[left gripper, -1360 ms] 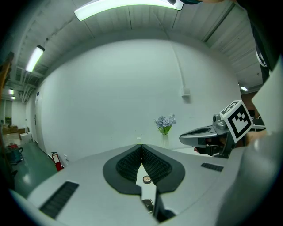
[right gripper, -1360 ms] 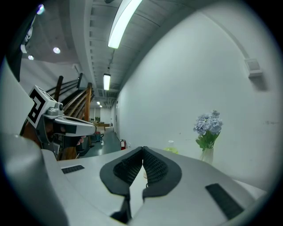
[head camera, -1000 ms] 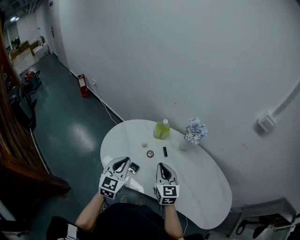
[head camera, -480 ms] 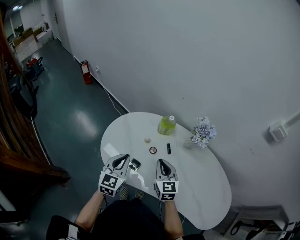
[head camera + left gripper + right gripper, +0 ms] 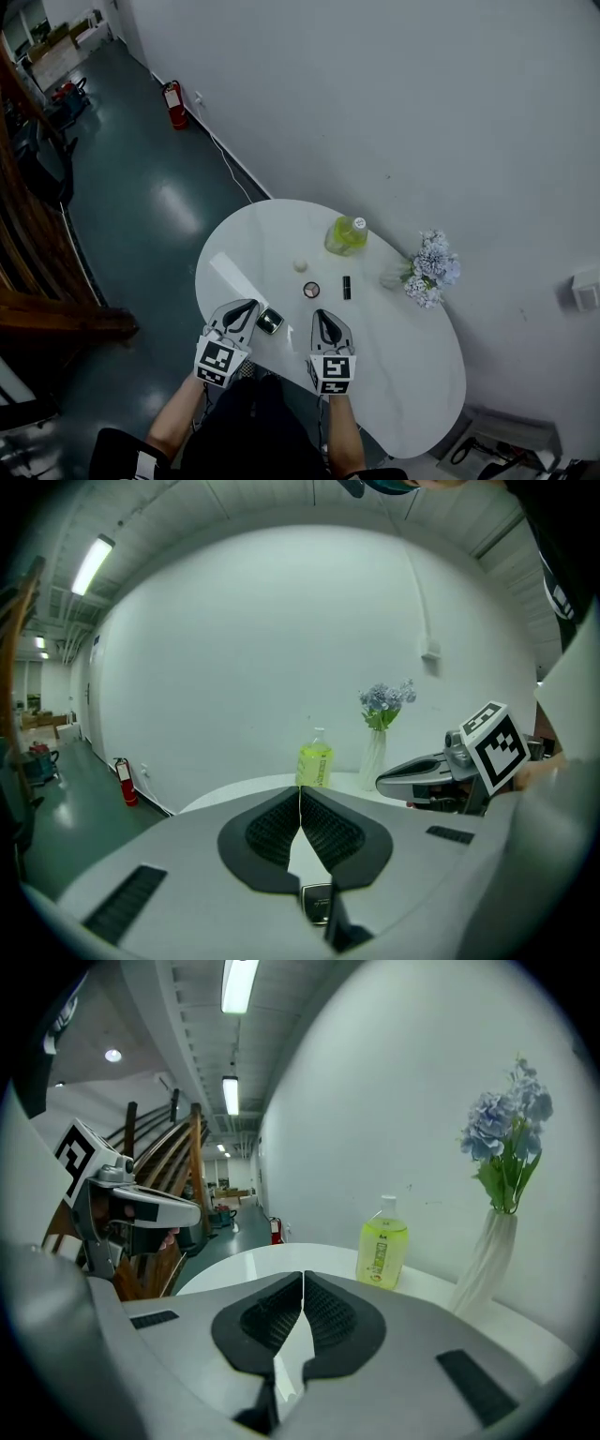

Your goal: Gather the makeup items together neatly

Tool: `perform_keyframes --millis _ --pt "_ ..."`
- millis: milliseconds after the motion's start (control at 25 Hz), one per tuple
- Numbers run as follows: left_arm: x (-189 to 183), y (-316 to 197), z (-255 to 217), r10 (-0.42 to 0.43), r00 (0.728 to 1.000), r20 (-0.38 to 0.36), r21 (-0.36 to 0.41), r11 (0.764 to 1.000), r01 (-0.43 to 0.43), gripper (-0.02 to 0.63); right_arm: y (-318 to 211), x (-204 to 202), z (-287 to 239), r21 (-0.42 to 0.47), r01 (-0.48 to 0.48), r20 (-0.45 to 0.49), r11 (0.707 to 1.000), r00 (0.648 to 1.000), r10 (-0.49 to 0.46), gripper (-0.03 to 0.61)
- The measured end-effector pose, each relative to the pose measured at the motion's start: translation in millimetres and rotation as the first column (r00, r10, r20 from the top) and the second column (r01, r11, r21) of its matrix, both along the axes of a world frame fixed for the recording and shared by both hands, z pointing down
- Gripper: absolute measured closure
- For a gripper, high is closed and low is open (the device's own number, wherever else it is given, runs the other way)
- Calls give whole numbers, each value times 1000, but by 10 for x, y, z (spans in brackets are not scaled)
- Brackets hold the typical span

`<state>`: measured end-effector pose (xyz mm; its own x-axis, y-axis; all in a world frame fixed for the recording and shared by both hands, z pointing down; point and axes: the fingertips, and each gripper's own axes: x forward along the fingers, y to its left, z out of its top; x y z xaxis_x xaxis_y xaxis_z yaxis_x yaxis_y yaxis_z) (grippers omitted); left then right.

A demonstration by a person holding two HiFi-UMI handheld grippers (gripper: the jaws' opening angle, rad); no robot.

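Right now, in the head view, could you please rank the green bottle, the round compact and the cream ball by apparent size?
1. green bottle
2. round compact
3. cream ball
The compact and ball look close in size; the compact is only slightly wider.

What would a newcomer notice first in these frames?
The left gripper and right gripper, both shut and empty, hover over the near edge of a white rounded table. By the wall on its far side stand a yellow-green bottle and a vase of pale blue flowers. In between lie a round compact and a black tube.
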<state>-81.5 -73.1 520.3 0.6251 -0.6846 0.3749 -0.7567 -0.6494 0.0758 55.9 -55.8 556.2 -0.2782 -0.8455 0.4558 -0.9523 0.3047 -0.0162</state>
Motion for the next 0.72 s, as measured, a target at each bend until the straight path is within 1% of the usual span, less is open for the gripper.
perform_keyframes --millis 240,480,600,720 --pt "14 -126 381 -6 1000 18 -60 998 7 594 -125 48 404 -58 1 7 998 1000 0 546" --pt "95 -127 797 19 999 34 -122 992 -15 594 -188 106 823 -113 3 7 994 1000 -2 546" --pt "101 -130 924 16 999 32 -143 990 -12 594 -207 136 984 -134 11 -4 991 1000 -12 546" --pt "81 -160 988 11 999 34 -154 988 -6 594 -293 140 1061 -136 16 -9 991 1000 -17 546"
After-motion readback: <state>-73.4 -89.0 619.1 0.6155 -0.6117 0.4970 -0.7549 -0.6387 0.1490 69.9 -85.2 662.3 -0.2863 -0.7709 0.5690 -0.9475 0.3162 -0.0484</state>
